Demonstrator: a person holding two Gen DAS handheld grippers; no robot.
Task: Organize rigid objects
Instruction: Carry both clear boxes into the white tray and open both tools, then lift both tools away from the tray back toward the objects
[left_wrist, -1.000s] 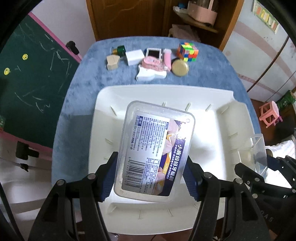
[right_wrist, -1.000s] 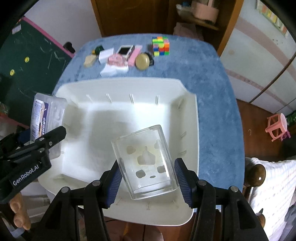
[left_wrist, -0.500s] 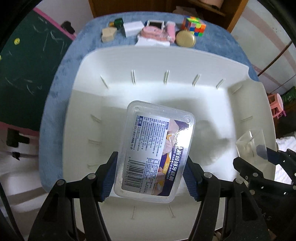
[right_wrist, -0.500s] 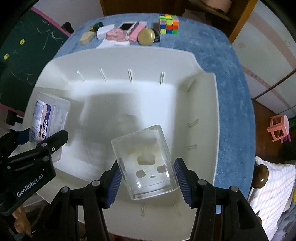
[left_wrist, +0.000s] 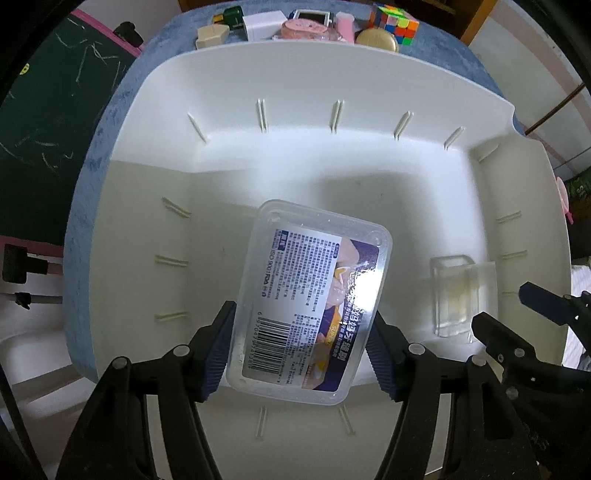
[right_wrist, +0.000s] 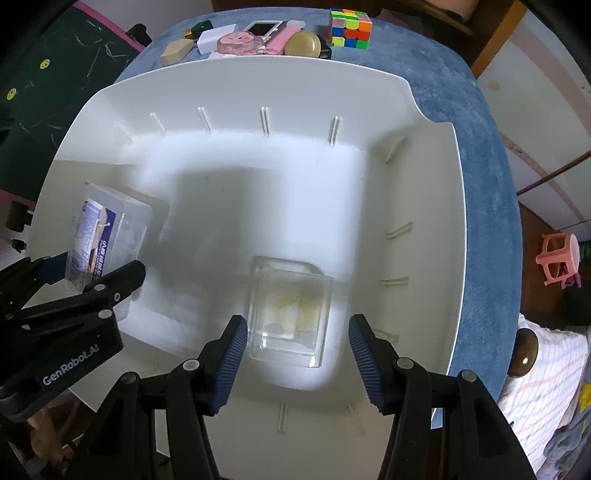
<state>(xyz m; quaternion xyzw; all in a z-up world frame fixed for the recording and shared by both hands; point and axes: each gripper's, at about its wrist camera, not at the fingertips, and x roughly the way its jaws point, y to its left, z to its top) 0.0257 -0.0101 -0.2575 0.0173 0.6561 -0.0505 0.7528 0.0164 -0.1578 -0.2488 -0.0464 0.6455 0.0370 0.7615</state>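
Labelled plastic box (left_wrist: 310, 299) is sitting down inside the white bin (left_wrist: 295, 74), toward its left side, and the left tongs (left_wrist: 301, 347) are pinching it across its near end. Clear glass container (right_wrist: 290, 314) is resting on the bin floor toward the right side; the right tongs (right_wrist: 293, 363) are straddling it, blue pads parted and not touching it. Behind the bin's far rim, a Rubik's cube (right_wrist: 349, 28) is sitting on the blue worktop (right_wrist: 480, 184).

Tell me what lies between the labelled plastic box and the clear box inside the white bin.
Nothing: only bare bin floor separates the labelled plastic box from the clear box, as the right wrist view shows.
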